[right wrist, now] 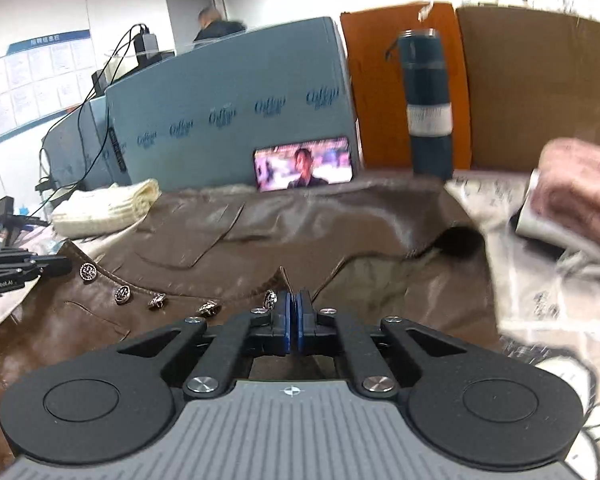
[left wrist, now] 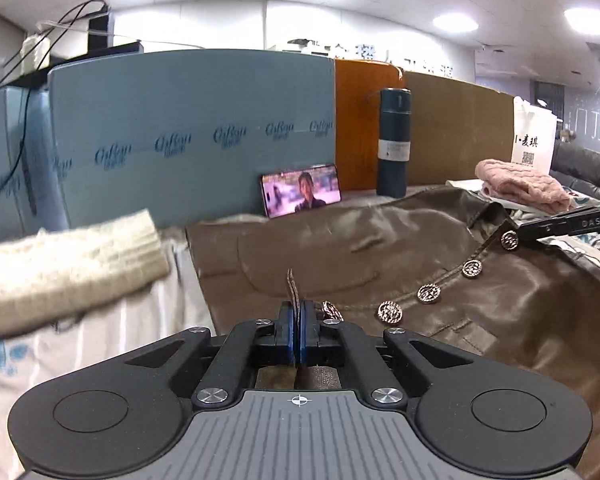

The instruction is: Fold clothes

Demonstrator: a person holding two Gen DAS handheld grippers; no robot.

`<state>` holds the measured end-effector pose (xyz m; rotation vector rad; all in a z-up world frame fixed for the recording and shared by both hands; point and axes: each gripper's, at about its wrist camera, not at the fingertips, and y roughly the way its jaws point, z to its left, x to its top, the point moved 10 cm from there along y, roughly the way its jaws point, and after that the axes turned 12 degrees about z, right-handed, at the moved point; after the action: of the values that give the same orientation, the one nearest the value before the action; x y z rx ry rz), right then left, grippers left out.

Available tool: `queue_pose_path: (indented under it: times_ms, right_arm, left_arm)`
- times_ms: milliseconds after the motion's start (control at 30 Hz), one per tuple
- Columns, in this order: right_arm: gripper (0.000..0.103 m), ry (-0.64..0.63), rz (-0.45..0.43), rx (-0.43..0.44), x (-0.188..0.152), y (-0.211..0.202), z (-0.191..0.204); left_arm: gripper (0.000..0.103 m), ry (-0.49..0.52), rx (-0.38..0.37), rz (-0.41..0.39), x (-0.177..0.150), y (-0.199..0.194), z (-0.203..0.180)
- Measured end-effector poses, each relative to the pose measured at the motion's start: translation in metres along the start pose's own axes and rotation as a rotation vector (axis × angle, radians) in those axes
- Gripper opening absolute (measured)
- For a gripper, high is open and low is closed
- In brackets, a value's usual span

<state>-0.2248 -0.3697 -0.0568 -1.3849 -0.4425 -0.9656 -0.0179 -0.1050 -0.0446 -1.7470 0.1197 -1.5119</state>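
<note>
A shiny brown jacket [left wrist: 380, 248] with a row of metal buttons [left wrist: 390, 313] lies spread over the table. My left gripper [left wrist: 299, 312] is shut on the jacket's front edge, and a strip of fabric stands up between its blue pads. In the right wrist view the same jacket [right wrist: 300, 220] fills the middle, and my right gripper [right wrist: 294, 305] is shut on its edge beside a button [right wrist: 271, 298]. Each gripper shows in the other's view: the right one [left wrist: 560, 224] at the collar end, the left one [right wrist: 20, 268] at the far left.
A folded cream knit [left wrist: 68, 268] lies left of the jacket and a pink knit [left wrist: 520, 184] on the right. A phone [left wrist: 300, 194] leans on the blue partition [left wrist: 188, 128], with a dark bottle [left wrist: 394, 140] beside it. A white bag [left wrist: 534, 136] stands far right. A person [right wrist: 216, 24] is behind the partition.
</note>
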Motion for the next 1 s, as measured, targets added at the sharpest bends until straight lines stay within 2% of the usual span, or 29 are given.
queue_pose_path:
  times_ms: [133,200,233,267,300,333,467,533,600,667,733,767,800,900,1000]
  right_arm:
    - [0.005,-0.003,0.081,-0.027,-0.004,0.019,-0.007]
    - [0.013,-0.001,0.07,-0.041,0.003,0.019,-0.013]
    - [0.024,0.0,0.062,-0.048,0.006,0.018,-0.016]
    - [0.035,0.013,0.037,-0.047,0.014,0.016,-0.02]
    - [0.039,0.034,0.01,-0.042,0.024,0.013,-0.025]
    - [0.04,0.053,-0.009,-0.041,0.034,0.013,-0.031]
    - [0.049,0.088,-0.028,-0.071,0.064,0.029,-0.052]
    - [0.055,0.112,0.002,-0.096,0.068,0.046,-0.065]
    - [0.06,0.144,0.037,-0.123,0.066,0.061,-0.08]
    - [0.063,0.174,0.069,-0.122,0.057,0.074,-0.091]
    - [0.064,0.202,0.1,-0.117,0.047,0.086,-0.1]
    - [0.068,0.199,0.093,-0.11,0.046,0.086,-0.1]
    - [0.071,0.192,0.079,-0.098,0.048,0.081,-0.097]
    - [0.081,0.163,0.028,-0.058,0.053,0.061,-0.086]
    - [0.09,0.077,-0.042,-0.079,0.051,0.027,-0.071]
  left_arm:
    - [0.003,0.043,0.033,0.088,-0.006,0.021,0.002]
    - [0.012,0.045,0.048,0.107,-0.01,0.024,0.004]
    - [0.014,0.04,0.051,0.111,-0.011,0.025,0.006]
    - [0.019,0.018,0.045,0.095,-0.008,0.023,0.01]
    - [0.026,-0.003,0.049,0.072,-0.003,0.021,0.014]
    - [0.028,-0.024,0.052,0.048,0.001,0.019,0.018]
    - [0.029,-0.035,0.057,-0.001,0.016,0.02,0.023]
    - [0.031,-0.022,0.047,0.004,0.017,0.024,0.022]
    - [0.046,-0.012,0.041,0.021,0.014,0.029,0.022]
    - [0.051,-0.003,0.04,0.031,0.012,0.031,0.022]
    - [0.061,0.005,0.038,0.031,0.011,0.032,0.024]
    - [0.072,0.008,0.028,0.012,0.012,0.028,0.024]
    - [0.078,0.01,0.015,-0.008,0.013,0.024,0.024]
    - [0.088,0.026,-0.052,-0.081,0.015,0.001,0.018]
    - [0.096,0.056,-0.072,-0.122,0.01,-0.019,0.009]
